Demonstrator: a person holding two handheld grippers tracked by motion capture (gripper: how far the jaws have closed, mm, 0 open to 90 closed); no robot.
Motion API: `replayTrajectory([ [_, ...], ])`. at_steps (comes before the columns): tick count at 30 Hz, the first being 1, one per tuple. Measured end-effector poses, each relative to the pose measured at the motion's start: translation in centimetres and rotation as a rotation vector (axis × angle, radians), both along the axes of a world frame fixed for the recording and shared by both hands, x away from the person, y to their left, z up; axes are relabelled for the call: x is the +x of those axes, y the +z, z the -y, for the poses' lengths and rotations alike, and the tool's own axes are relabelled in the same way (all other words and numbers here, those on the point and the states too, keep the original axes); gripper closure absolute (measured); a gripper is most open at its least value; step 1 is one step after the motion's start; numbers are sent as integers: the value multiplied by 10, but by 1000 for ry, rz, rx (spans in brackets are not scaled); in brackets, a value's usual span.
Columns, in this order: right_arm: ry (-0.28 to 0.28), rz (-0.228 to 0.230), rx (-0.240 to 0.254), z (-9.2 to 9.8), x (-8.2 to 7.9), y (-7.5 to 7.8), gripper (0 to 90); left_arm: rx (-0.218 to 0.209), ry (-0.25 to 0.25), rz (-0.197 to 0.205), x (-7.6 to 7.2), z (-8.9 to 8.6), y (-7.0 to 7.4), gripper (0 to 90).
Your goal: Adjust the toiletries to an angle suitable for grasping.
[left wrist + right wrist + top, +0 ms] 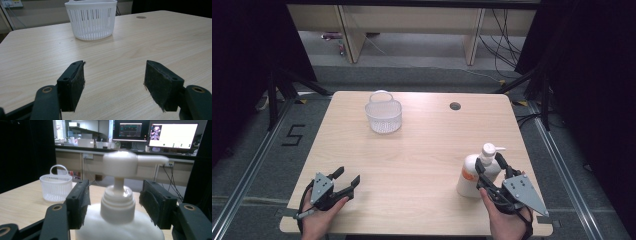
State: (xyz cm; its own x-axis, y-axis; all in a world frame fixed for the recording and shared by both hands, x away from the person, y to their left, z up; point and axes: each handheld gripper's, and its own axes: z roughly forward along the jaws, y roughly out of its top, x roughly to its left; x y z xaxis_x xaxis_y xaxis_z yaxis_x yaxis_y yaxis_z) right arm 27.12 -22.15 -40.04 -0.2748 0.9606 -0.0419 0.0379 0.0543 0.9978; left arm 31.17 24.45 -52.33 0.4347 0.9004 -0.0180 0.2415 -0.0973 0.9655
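White pump bottle (473, 175) upright near the worktop's (412, 160) front right corner. Right tool (490, 162) released, jaws spread either side of the bottle's neck, pads clear of it. Left tool (346, 181) released too, nothing between its jaws, low over the worktop near the front left corner. White basket (383, 115) stands near the far edge, left of centre.
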Motion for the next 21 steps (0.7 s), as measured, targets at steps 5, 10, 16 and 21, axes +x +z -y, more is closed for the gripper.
replayTrajectory([
  [5, -20, -10, 10, -4, 5, 9, 413, -4, 0, 0, 0, 0, 0, 317],
  [10, -32, -24, 24, -7, 9, 13, 447, -6, -1, 0, 0, 0, 0, 317],
  [16, -46, -36, 41, -10, 11, 16, 472, -4, -1, 0, 0, 0, 0, 317],
  [21, -71, -48, 41, -11, 12, 18, 498, -4, -1, 0, 0, 0, 0, 317],
])
